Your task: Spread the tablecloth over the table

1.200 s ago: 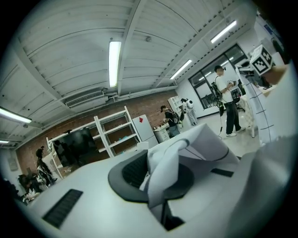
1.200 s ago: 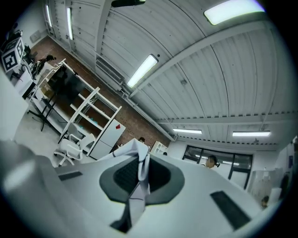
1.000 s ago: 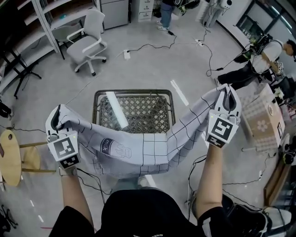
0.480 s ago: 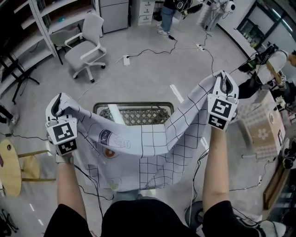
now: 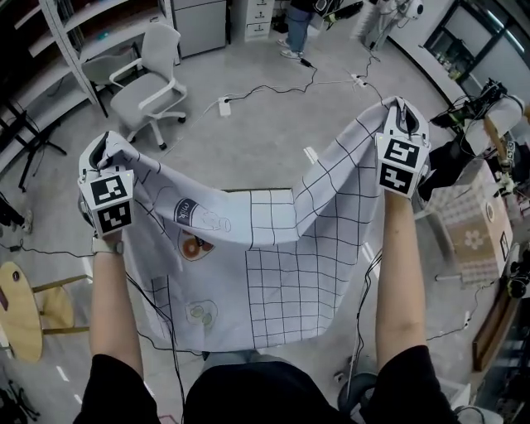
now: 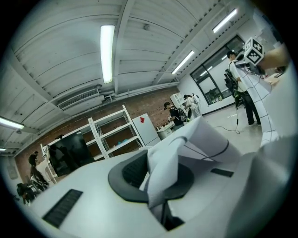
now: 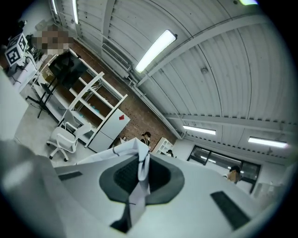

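Observation:
A white tablecloth (image 5: 273, 265) with a black grid and small printed pictures hangs stretched between my two grippers. My left gripper (image 5: 101, 151) is shut on its left corner, which shows pinched between the pads in the left gripper view as a fold of cloth (image 6: 163, 162). My right gripper (image 5: 402, 114) is shut on the right corner, a thin strip of cloth (image 7: 141, 174) in the right gripper view. Both arms reach forward at about the same height. The cloth sags in the middle and hides nearly all of the metal table; only a thin dark rim (image 5: 248, 190) peeks above it.
A white office chair (image 5: 149, 79) stands far left, with shelving (image 5: 74, 29) behind it. Cables (image 5: 273, 83) cross the grey floor. A round wooden stool (image 5: 18, 310) is at the left edge. A cardboard box (image 5: 474, 240) and gear sit at the right. A person (image 5: 300, 25) stands far back.
Both grippers have moved forward, away from my body, carrying the cloth. The cloth now hangs in front of the mesh table top, which showed openly before.

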Demonstrator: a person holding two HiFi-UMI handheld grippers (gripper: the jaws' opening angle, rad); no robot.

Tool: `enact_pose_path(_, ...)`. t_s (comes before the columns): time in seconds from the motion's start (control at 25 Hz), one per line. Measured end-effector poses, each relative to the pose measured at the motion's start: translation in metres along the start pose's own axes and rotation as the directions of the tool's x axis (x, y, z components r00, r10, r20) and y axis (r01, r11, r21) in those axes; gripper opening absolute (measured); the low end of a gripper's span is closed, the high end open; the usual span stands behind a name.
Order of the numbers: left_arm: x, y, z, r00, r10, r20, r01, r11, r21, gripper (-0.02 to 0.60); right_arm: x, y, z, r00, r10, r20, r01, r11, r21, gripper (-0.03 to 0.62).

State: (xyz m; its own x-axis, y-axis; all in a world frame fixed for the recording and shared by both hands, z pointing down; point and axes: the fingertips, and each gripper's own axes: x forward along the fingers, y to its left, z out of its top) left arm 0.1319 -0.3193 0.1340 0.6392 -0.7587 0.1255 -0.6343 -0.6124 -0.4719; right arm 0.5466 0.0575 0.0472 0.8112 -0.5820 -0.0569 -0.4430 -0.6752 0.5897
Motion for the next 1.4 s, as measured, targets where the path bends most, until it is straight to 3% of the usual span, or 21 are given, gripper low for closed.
enact_pose_path(0.12, 0.004, 0.0, 0.004, 0.999, -0.019, -0.039, 0.02, 0.999, 0.032, 0.015, 0.002, -0.001, 0.001, 0.999, 0.031, -0.033, -0.031, 1.0, -0.002, 0.008)
enact_pose_path(0.36, 0.022, -0.053, -0.046, 0.993, -0.079, -0.09, 0.091, 0.986, 0.141, 0.015, 0.009, 0.045, -0.054, 0.985, 0.116, -0.127, -0.125, 0.99, -0.062, 0.008)
enact_pose_path(0.68, 0.032, -0.07, -0.094, 0.98, -0.089, -0.18, 0.116, 0.983, 0.142, 0.015, -0.003, 0.076, -0.116, 0.953, 0.177, -0.246, -0.195, 0.979, -0.054, 0.009)
enact_pose_path(0.84, 0.036, -0.083, -0.125, 0.968, -0.11, -0.227, 0.151, 0.974, 0.172, 0.015, -0.013, 0.106, -0.143, 0.927, 0.218, -0.304, -0.244, 0.968, -0.05, 0.009)
enact_pose_path(1.16, 0.052, -0.114, -0.186, 0.927, -0.184, -0.326, 0.27, 0.931, 0.243, 0.017, -0.014, 0.17, -0.194, 0.862, 0.292, -0.414, -0.335, 0.942, -0.035, 0.016)
enact_pose_path(1.24, 0.053, -0.119, -0.197, 0.913, -0.205, -0.353, 0.295, 0.929, 0.222, 0.047, -0.011, 0.178, -0.204, 0.835, 0.323, -0.445, -0.359, 0.933, 0.004, 0.075)
enact_pose_path(1.32, 0.054, -0.123, -0.204, 0.898, -0.227, -0.377, 0.314, 0.931, 0.187, 0.13, -0.007, 0.183, -0.213, 0.812, 0.357, -0.462, -0.378, 0.924, 0.049, 0.198)
enact_pose_path(1.4, 0.054, -0.124, -0.207, 0.893, -0.235, -0.383, 0.317, 0.934, 0.166, 0.169, -0.004, 0.186, -0.217, 0.809, 0.375, -0.453, -0.381, 0.921, 0.081, 0.304)
